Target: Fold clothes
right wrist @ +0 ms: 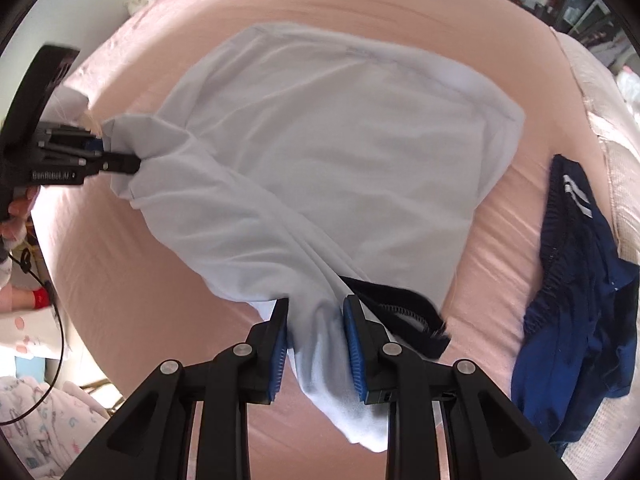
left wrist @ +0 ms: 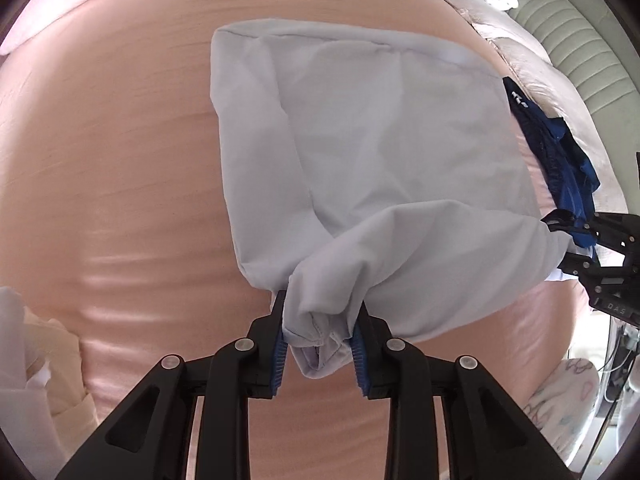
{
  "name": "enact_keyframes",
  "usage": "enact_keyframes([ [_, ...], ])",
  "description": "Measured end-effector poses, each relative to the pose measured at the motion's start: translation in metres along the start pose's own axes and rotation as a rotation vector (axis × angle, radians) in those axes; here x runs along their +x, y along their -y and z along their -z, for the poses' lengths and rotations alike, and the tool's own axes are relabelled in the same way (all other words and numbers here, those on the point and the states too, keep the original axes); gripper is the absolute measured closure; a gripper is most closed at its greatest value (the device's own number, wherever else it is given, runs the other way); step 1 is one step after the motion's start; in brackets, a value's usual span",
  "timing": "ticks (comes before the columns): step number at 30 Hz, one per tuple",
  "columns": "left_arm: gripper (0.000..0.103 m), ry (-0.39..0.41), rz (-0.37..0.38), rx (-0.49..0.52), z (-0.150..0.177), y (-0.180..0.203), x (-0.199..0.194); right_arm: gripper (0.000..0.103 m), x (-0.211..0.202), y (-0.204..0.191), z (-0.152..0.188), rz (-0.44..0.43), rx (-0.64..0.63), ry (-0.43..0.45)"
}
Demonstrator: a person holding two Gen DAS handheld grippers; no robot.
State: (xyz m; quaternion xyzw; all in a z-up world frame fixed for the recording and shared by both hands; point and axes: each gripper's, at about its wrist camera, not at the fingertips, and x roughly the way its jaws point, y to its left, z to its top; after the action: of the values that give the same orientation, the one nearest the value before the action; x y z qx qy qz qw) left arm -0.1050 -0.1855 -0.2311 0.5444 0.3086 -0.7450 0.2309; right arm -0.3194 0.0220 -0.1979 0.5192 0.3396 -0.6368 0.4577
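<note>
A shirt (right wrist: 340, 152) lies spread across the middle of the bed sheet (right wrist: 120, 260), its far part flat on the bed and its near edge lifted off it. The left gripper (left wrist: 320, 344) pinches a bunched fold at the near left corner; the right gripper (right wrist: 316, 344) clamps another gathered fold at the near right. To the right of the shirt, a pair of shorts (right wrist: 576, 300) lies crumpled on the sheet, just beside the shirt's edge. A quilt (left wrist: 532, 52) runs along the bed's right side, behind the shorts.
</note>
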Motion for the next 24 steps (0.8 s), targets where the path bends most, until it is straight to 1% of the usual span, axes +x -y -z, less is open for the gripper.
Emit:
enact_keyframes([
  [2,0.077,0.007,-0.003,0.011,0.003,0.0,0.002,0.078,0.01,-0.004,-0.001,0.027,-0.028,-0.013],
  [3,0.075,0.006,-0.008,0.016,0.005,0.0,0.003,0.078,0.014,-0.006,-0.001,0.038,-0.039,-0.018],
  [5,0.069,0.004,-0.018,0.012,0.009,-0.003,0.006,0.077,0.019,-0.004,-0.001,0.029,-0.014,-0.014],
  [7,0.051,0.002,-0.028,-0.013,0.012,-0.009,0.009,0.073,0.016,0.001,0.002,-0.006,0.031,-0.003],
  [9,0.045,-0.003,-0.02,-0.05,0.014,-0.017,0.01,0.071,0.007,0.004,0.007,-0.032,0.063,0.017],
  [11,0.044,-0.007,-0.003,-0.07,0.017,-0.022,0.01,0.061,-0.004,0.007,0.015,-0.045,0.099,0.045],
  [13,0.042,-0.006,-0.015,-0.059,0.02,-0.021,0.009,0.054,-0.018,0.008,0.027,-0.018,0.139,0.079],
  [14,0.041,-0.004,-0.036,-0.045,0.021,-0.018,0.008,0.053,-0.025,0.009,0.033,-0.003,0.159,0.096],
  [15,0.036,-0.002,-0.061,-0.03,0.022,-0.016,0.008,0.053,-0.031,0.009,0.039,-0.009,0.179,0.115],
  [16,0.03,0.0,-0.09,-0.017,0.023,-0.014,0.008,0.053,-0.036,0.008,0.044,-0.017,0.201,0.133],
  [17,0.028,0.002,-0.113,-0.008,0.024,-0.012,0.008,0.052,-0.039,0.011,0.05,-0.033,0.236,0.154],
  [18,0.025,0.0,-0.119,-0.013,0.025,-0.012,0.009,0.052,-0.042,0.013,0.056,-0.049,0.272,0.175],
  [22,0.024,-0.01,-0.074,-0.076,0.029,-0.021,0.011,0.052,-0.048,0.024,0.084,-0.086,0.414,0.215],
  [24,0.024,-0.011,-0.071,-0.082,0.03,-0.022,0.01,0.05,-0.045,0.032,0.098,-0.075,0.491,0.209],
])
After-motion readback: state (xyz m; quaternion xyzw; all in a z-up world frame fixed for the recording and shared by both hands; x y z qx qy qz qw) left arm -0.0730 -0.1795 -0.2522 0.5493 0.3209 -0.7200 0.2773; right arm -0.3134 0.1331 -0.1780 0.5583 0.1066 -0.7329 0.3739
